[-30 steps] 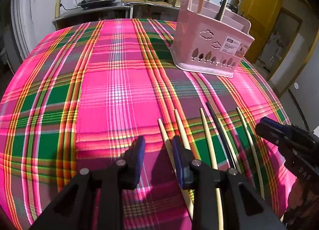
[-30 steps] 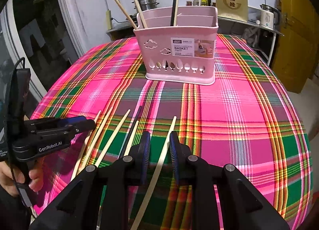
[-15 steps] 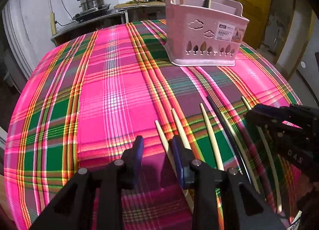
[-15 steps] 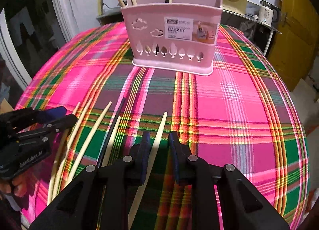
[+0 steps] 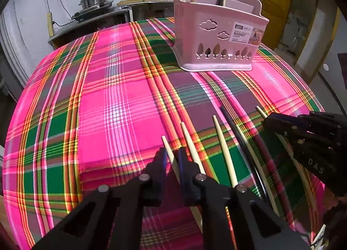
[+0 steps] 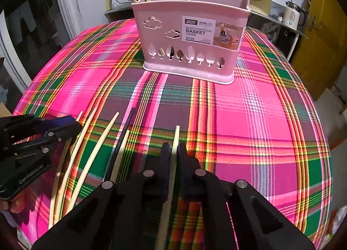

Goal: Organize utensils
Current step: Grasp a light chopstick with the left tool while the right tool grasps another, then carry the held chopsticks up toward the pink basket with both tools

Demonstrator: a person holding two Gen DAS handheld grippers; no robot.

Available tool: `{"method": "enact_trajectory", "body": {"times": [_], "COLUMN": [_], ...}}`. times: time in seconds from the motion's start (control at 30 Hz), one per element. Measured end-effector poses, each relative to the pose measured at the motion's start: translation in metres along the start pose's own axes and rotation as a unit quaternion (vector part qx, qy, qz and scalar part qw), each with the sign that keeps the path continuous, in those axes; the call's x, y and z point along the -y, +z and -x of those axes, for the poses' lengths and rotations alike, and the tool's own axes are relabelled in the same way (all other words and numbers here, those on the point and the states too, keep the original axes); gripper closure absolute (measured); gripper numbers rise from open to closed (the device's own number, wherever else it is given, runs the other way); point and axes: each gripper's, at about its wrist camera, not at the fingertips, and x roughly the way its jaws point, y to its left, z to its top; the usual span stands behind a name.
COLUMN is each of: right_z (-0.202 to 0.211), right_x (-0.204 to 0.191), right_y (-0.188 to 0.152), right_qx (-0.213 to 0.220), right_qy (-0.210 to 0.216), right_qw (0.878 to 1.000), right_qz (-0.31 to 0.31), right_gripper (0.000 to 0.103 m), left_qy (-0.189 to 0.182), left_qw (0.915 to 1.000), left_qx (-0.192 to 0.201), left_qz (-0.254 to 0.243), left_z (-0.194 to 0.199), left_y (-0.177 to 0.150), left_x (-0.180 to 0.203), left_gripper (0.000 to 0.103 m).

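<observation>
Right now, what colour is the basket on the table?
Pale pink basket; the right wrist view shows it best.

Basket [image 6: 190,39] label small print unreadable; chopstick [image 6: 173,163] ends under jaws.

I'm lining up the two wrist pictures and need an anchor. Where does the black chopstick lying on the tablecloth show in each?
Left wrist: the black chopstick lies right of centre, between pale chopsticks, left of the right gripper.
Right wrist: it lies left of centre, right of the left gripper.
Shared landmark: the pink basket, standing beyond it in both.
</observation>
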Motion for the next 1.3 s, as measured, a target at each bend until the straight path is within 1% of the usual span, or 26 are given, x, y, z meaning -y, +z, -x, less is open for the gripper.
{"method": "enact_trajectory", "body": {"times": [0.17, 0.33, 0.63, 0.93, 1.07, 1.3], "right_z": [0.002, 0.015, 0.049, 0.089, 0.104, 0.122], "right_x": [0.005, 0.011, 0.016, 0.015, 0.015, 0.013], "right_y": [0.002, 0.005, 0.019, 0.032, 0.032, 0.023], "right_qx": [0.003, 0.023, 0.070, 0.120, 0.136, 0.151], "right_qy": [0.015, 0.032, 0.056, 0.060, 0.061, 0.065], "right_qw": [1.000, 0.999, 0.996, 0.991, 0.989, 0.986], "right_qz": [-0.006, -0.014, -0.024, -0.021, -0.020, -0.015], "right_gripper": [0.097, 0.097, 0.097, 0.097, 0.097, 0.097], "left_qy": [-0.015, -0.026, -0.037, -0.043, -0.046, -0.049], "left_qw": [0.9998, 0.9995, 0.9981, 0.9940, 0.9918, 0.9897], "left_qx": [-0.009, 0.001, 0.048, 0.098, 0.118, 0.133], "left_qz": [0.010, 0.017, 0.016, 0.020, 0.018, 0.016], "left_z": [-0.001, 0.008, 0.047, 0.091, 0.110, 0.128], "left_y": [0.005, 0.012, 0.030, 0.044, 0.045, 0.035], "left_x": [-0.006, -0.010, -0.014, -0.018, -0.017, -0.014], "left_gripper": [0.097, 0.097, 0.097, 0.097, 0.097, 0.097]}}
